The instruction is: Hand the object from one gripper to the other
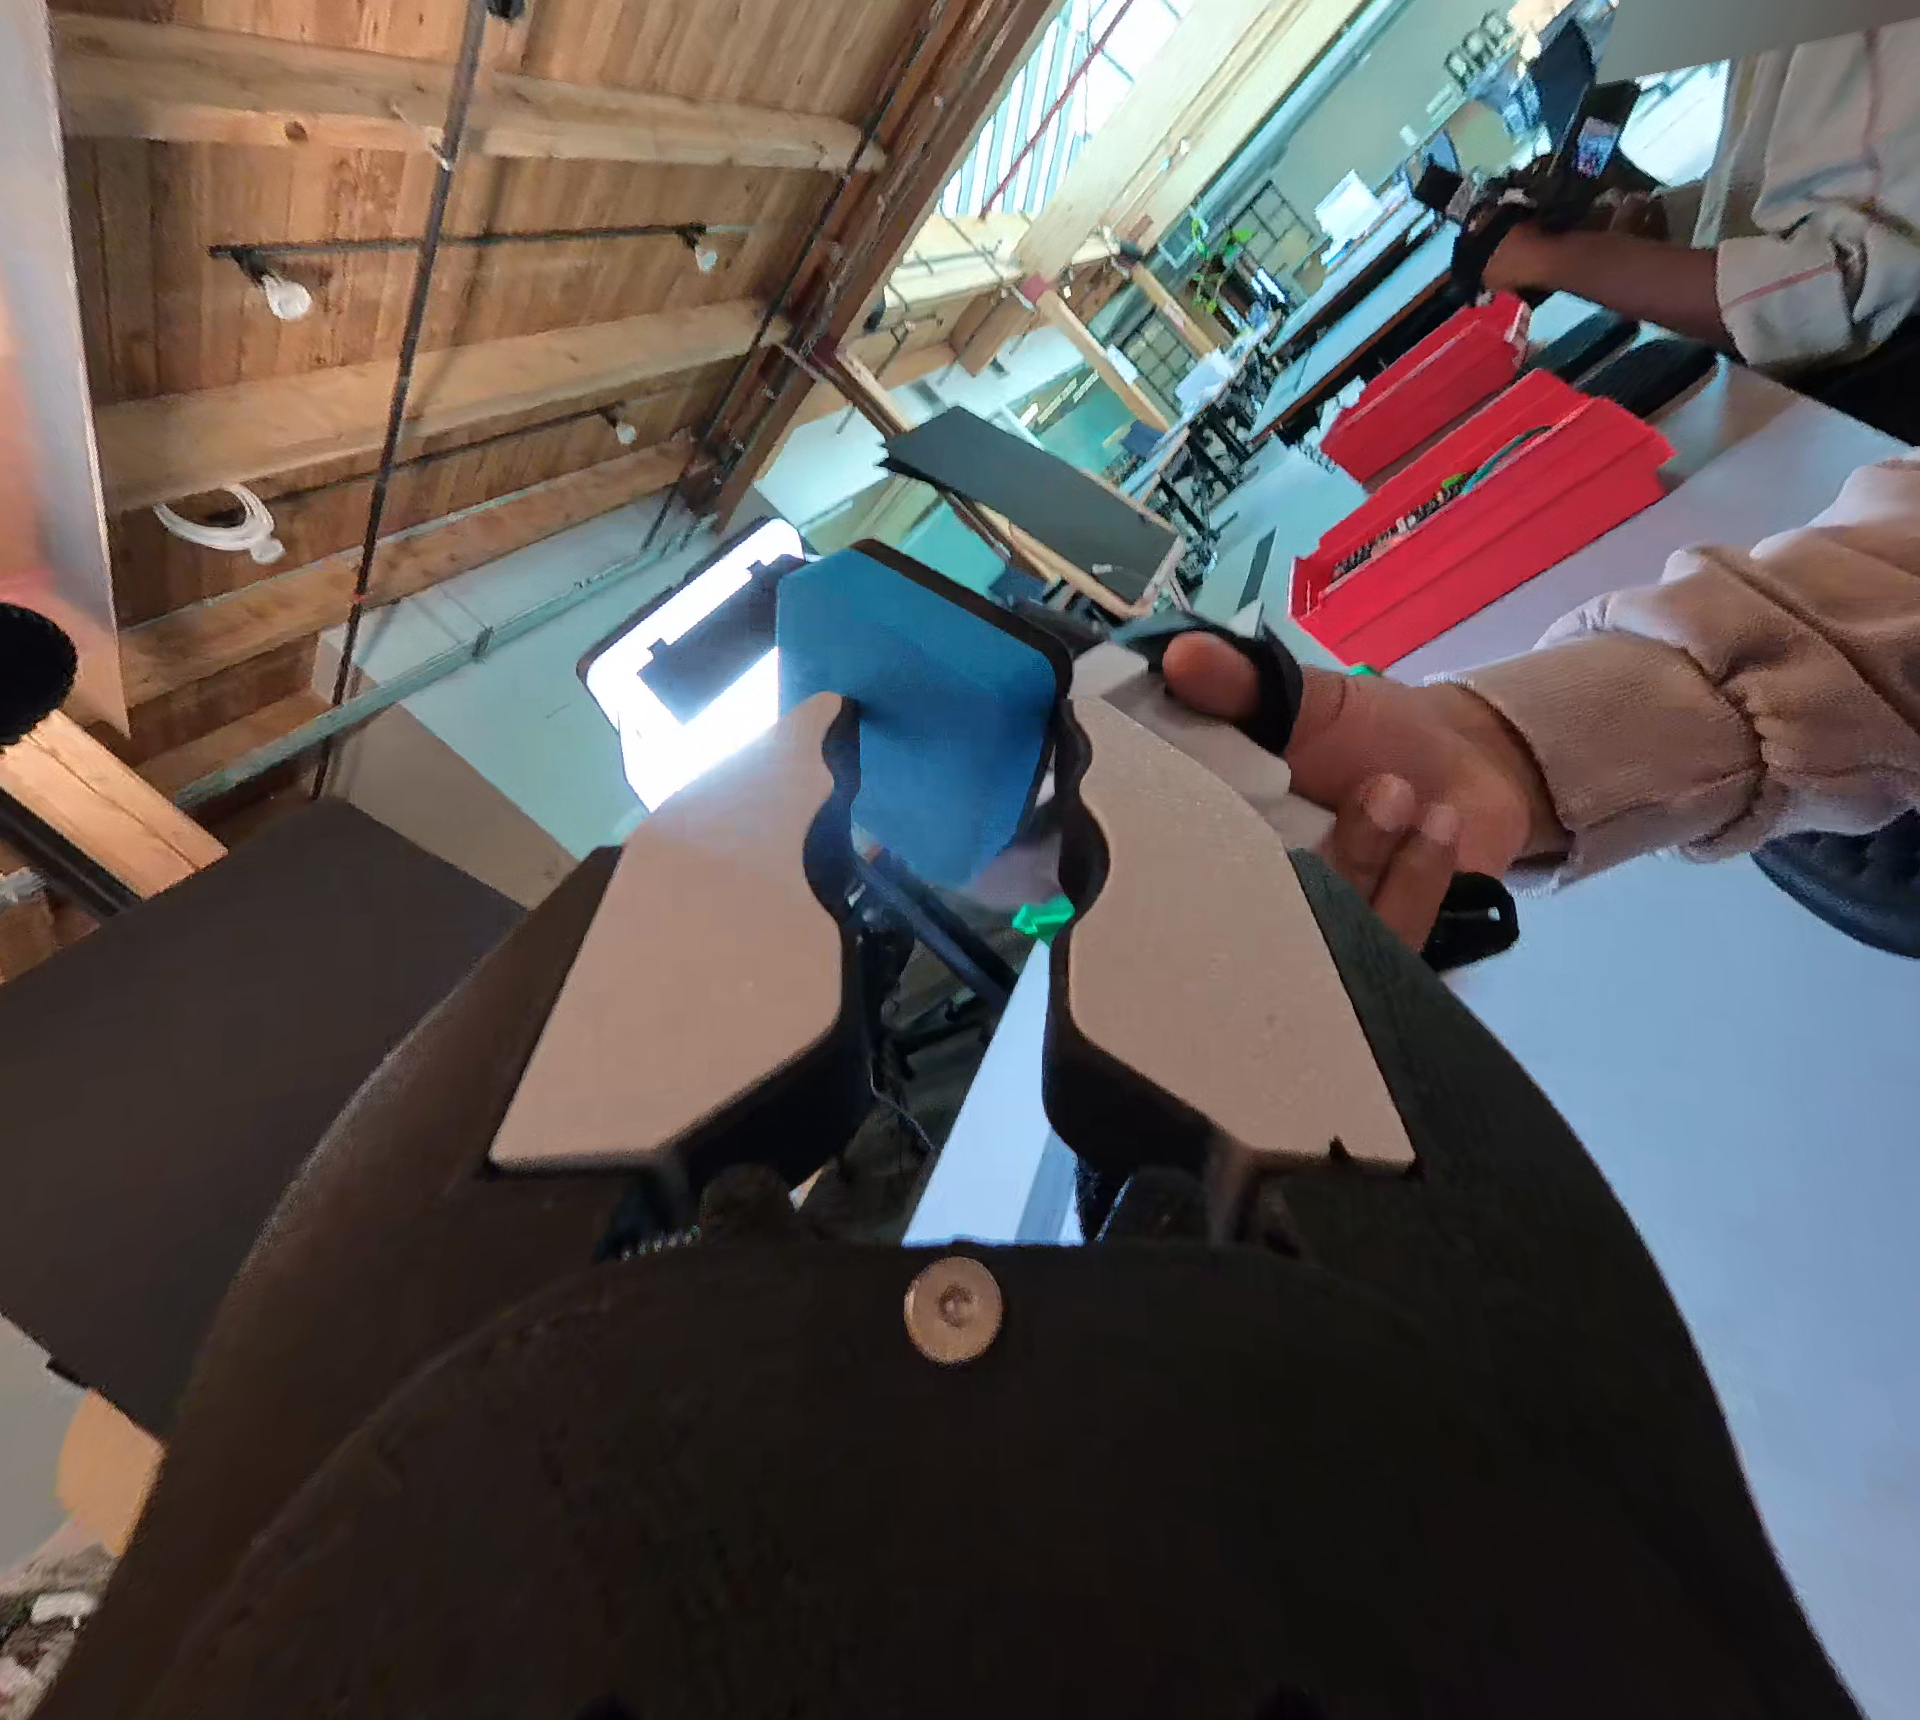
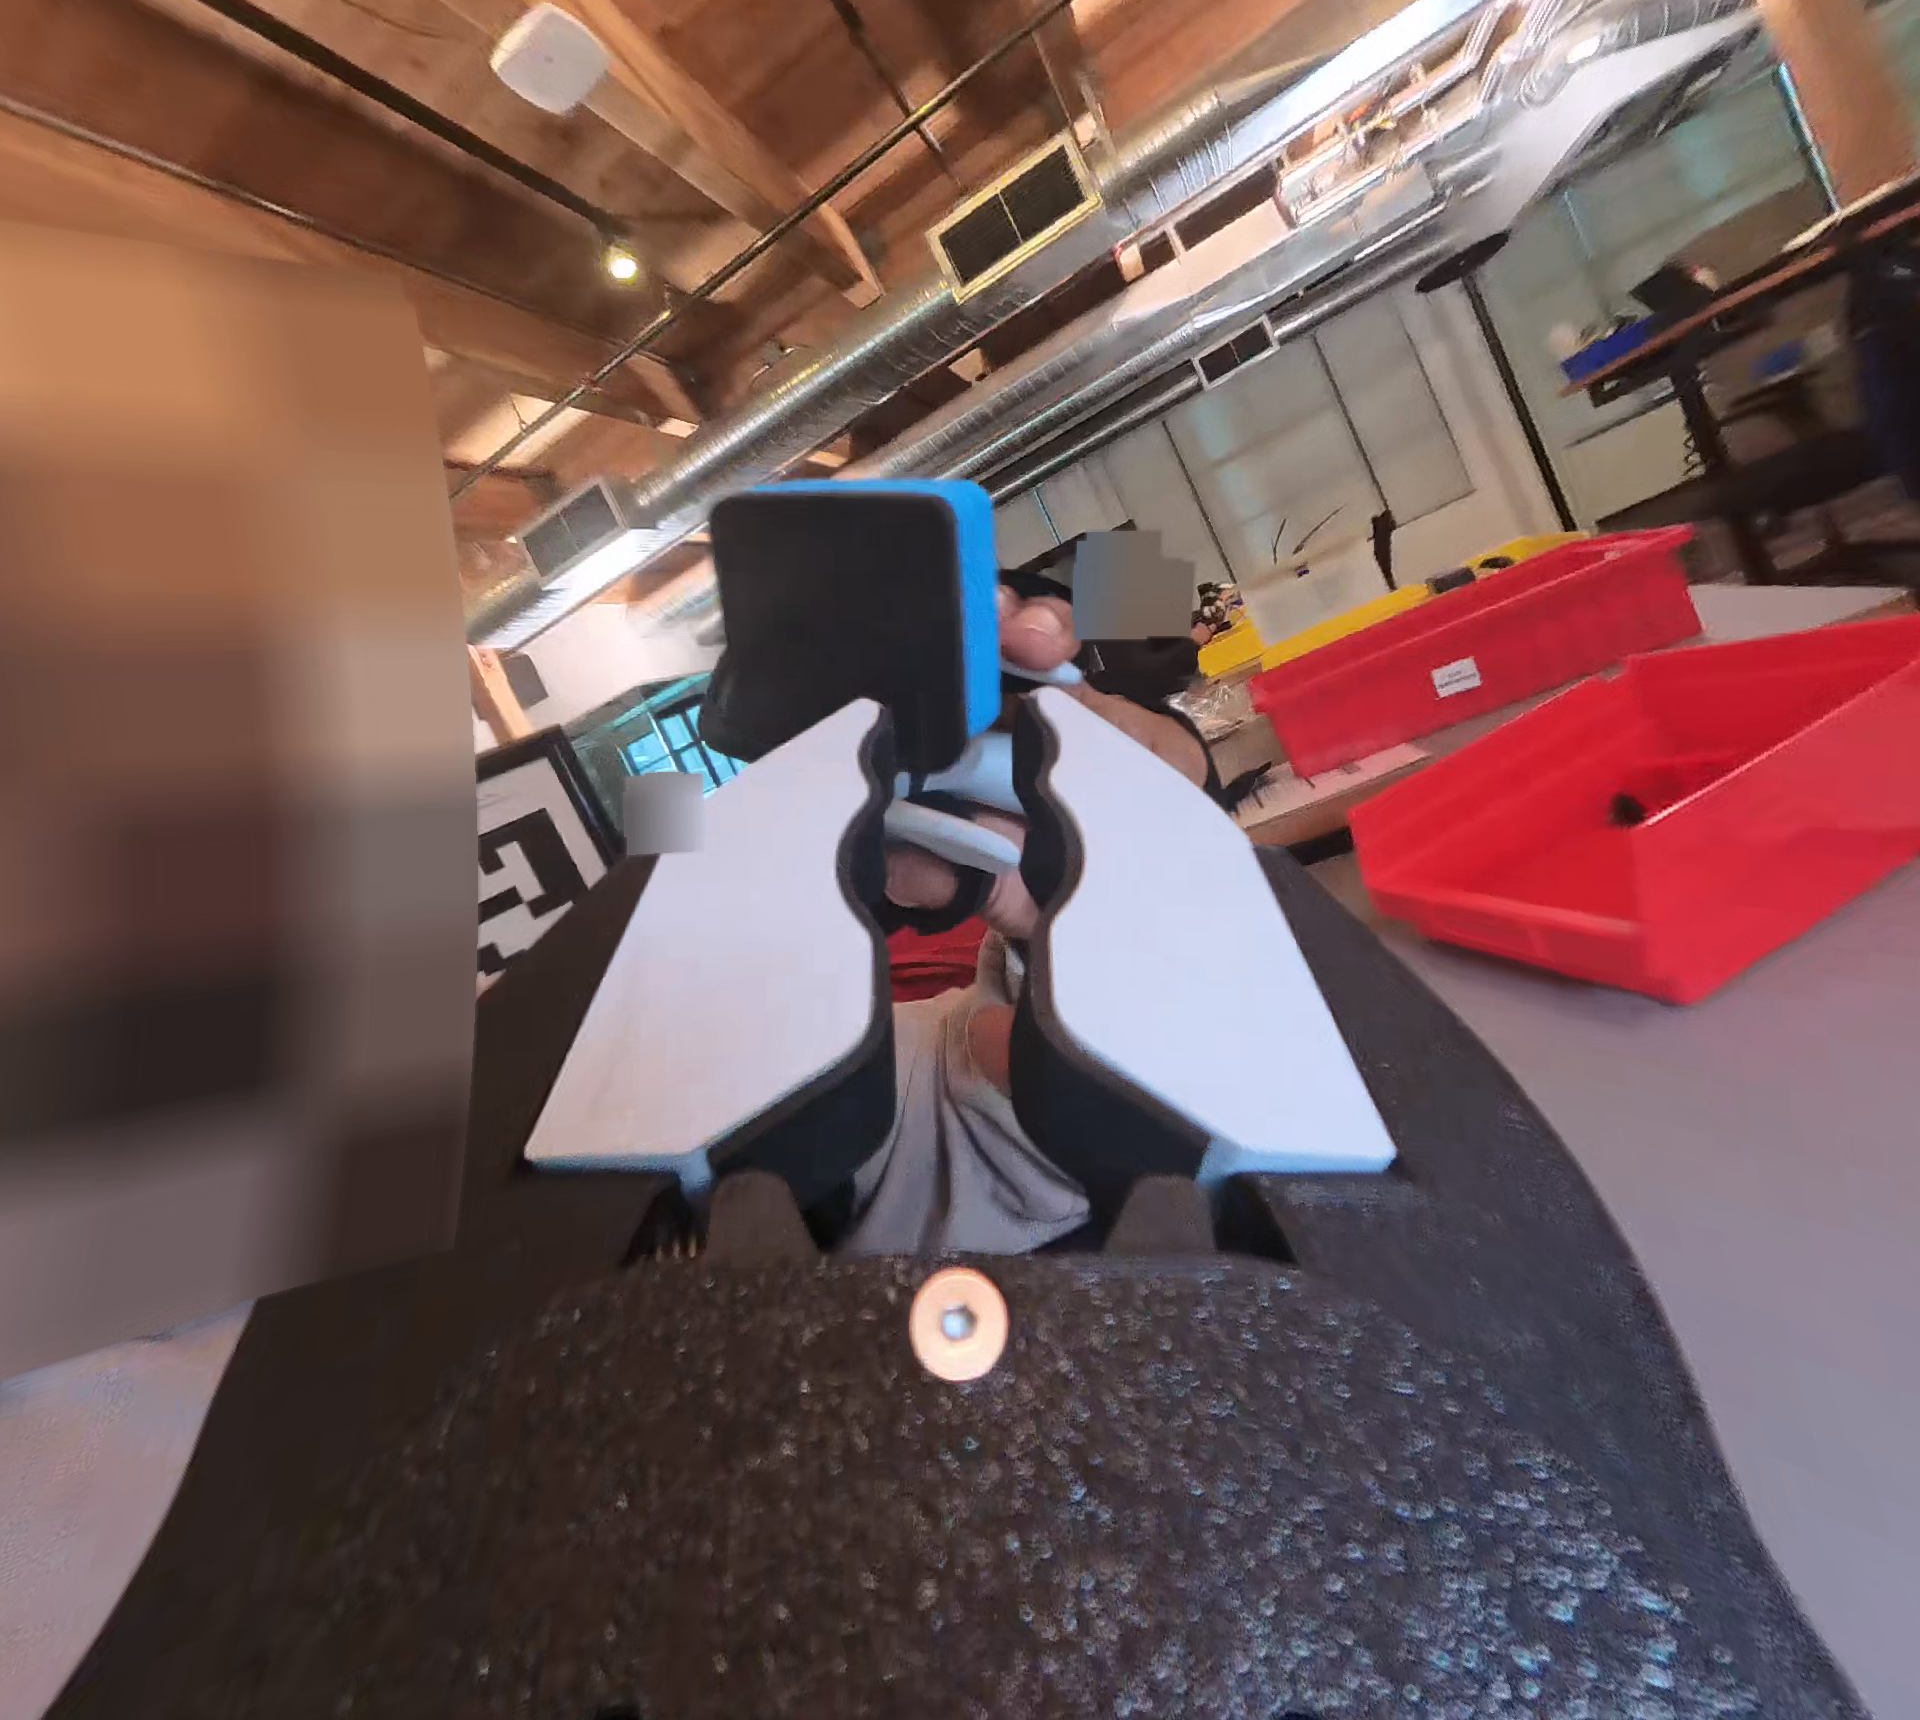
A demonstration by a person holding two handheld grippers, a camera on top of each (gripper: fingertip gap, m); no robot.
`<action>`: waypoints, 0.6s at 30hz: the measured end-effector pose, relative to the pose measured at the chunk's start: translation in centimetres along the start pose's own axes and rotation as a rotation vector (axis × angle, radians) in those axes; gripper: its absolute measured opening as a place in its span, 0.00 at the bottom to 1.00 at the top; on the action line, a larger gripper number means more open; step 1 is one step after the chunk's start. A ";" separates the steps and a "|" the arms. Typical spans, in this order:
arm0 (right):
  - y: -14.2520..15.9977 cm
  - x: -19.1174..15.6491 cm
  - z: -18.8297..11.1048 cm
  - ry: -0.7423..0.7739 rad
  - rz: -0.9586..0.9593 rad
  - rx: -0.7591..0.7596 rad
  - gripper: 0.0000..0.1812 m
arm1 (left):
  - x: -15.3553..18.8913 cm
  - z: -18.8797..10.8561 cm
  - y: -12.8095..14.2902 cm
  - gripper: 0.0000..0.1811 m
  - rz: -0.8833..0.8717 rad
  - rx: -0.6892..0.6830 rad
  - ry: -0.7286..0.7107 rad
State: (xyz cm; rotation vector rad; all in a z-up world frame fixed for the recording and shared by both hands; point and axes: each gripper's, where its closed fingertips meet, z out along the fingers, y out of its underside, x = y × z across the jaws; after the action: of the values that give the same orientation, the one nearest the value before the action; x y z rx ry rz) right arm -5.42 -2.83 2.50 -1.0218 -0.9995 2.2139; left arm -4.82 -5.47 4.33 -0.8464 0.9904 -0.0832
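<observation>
A blue foam block with one black face sits between the fingertips of my left gripper, which is shut on it and holds it up in the air. A hand holds the right gripper's grey body close against the block's right side. In the right wrist view the block turns its black face to the camera. Its lower end shows in the gap at the tips of my right gripper, whose jaws stand partly open with a small space beside the block. The left gripper's white fingers show behind that gap.
A grey table lies to the right with two red bins and a yellow bin behind them. The red bins also show in the left wrist view, with another person beyond them.
</observation>
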 end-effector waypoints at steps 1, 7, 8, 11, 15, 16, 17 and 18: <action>-0.2 -0.3 0.0 -0.003 -0.010 -0.003 0.11 | 0.0 0.1 0.4 0.20 -0.005 -0.016 0.006; -1.1 0.4 -0.8 0.190 -0.232 -0.085 0.20 | -0.3 0.2 1.7 0.19 0.020 -0.071 -0.017; -1.5 0.3 -1.0 0.221 -0.262 -0.085 0.21 | -0.6 0.1 1.9 0.19 0.045 -0.091 -0.033; -2.5 0.1 -1.3 0.317 -0.344 -0.079 0.25 | -1.3 0.0 3.1 0.19 0.152 -0.176 -0.090; -1.3 1.4 -0.5 0.470 -0.426 -0.138 0.32 | -1.5 0.4 5.1 0.19 0.301 -0.303 -0.154; -0.7 1.8 -0.2 0.503 -0.439 -0.158 0.32 | -1.2 0.6 5.6 0.19 0.344 -0.329 -0.155; -0.2 2.5 -0.1 0.546 -0.450 -0.169 0.31 | -0.7 0.9 5.9 0.19 0.382 -0.345 -0.151; 0.1 3.1 -0.2 0.588 -0.462 -0.173 0.27 | -0.2 1.1 6.1 0.19 0.408 -0.347 -0.142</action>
State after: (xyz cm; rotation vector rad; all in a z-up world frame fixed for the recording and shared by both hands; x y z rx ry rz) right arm -7.16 -0.68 1.00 -1.2631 -1.0251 1.3580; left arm -5.90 -0.54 0.76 -0.9325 1.0403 0.5038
